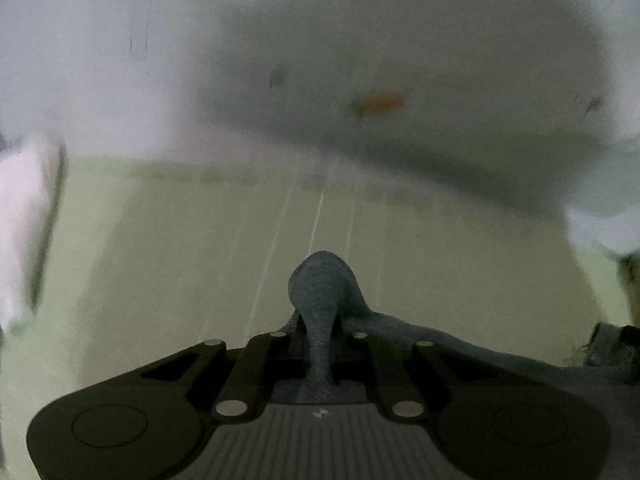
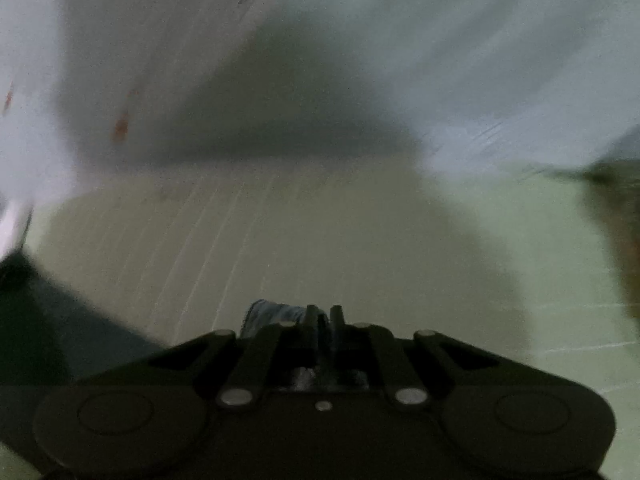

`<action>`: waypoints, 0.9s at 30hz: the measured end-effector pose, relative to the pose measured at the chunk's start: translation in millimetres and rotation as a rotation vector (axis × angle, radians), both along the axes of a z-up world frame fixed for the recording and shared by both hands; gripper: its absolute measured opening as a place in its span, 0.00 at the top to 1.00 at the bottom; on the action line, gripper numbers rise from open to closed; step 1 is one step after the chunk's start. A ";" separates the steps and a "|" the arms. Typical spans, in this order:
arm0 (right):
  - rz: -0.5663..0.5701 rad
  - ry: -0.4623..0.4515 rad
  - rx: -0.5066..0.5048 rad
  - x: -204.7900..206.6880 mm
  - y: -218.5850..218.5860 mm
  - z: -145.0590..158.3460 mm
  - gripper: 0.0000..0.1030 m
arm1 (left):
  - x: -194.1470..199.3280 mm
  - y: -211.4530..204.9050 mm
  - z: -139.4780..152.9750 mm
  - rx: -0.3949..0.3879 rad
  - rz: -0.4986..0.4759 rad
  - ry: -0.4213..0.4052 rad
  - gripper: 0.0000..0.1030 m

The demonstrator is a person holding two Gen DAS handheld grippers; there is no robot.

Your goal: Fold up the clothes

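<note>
The garment, a blue-grey knit cloth, is what we hold in both grippers, and we see only parts of it. In the left wrist view a bunched fold of it rises up between the closed jaws and a stretch of the same cloth runs off to the right along the lower edge of the picture. In the right wrist view a smaller tuft of it pokes out just left of the jaws, and a dark teal mass at the far left may be more of it, though we cannot tell through the blur.

Largest in both views is the pale green tabletop, marked with thin white lines, which fills the middle ground below the cloth. Beyond it lies a white sheet or cloth with a few small orange marks; motion blur keeps us from saying what it is.

Our left gripper is clamped tight on the bunched fold. Our right gripper has its two fingers drawn nearly together, with a pinch of the cloth caught between them.

A brownish blurred shape sits at the right edge of the right wrist view.
</note>
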State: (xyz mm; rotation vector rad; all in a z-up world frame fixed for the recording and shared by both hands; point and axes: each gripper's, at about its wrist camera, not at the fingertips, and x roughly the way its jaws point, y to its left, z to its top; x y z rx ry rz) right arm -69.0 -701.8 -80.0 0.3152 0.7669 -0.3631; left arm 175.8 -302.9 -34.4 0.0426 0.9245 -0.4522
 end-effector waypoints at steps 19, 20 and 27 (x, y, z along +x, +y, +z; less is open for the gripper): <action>-0.506 -0.340 -0.215 -128.2 -29.2 88.0 0.96 | -43.2 66.3 27.9 -0.053 0.161 0.013 0.90; -0.489 -0.332 -0.223 -124.0 -27.5 87.4 0.96 | -44.4 67.6 24.4 -0.057 0.162 0.027 0.90; -0.419 -0.406 -0.318 -93.8 -21.2 111.1 0.96 | -34.5 75.9 23.8 -0.055 0.183 0.017 0.88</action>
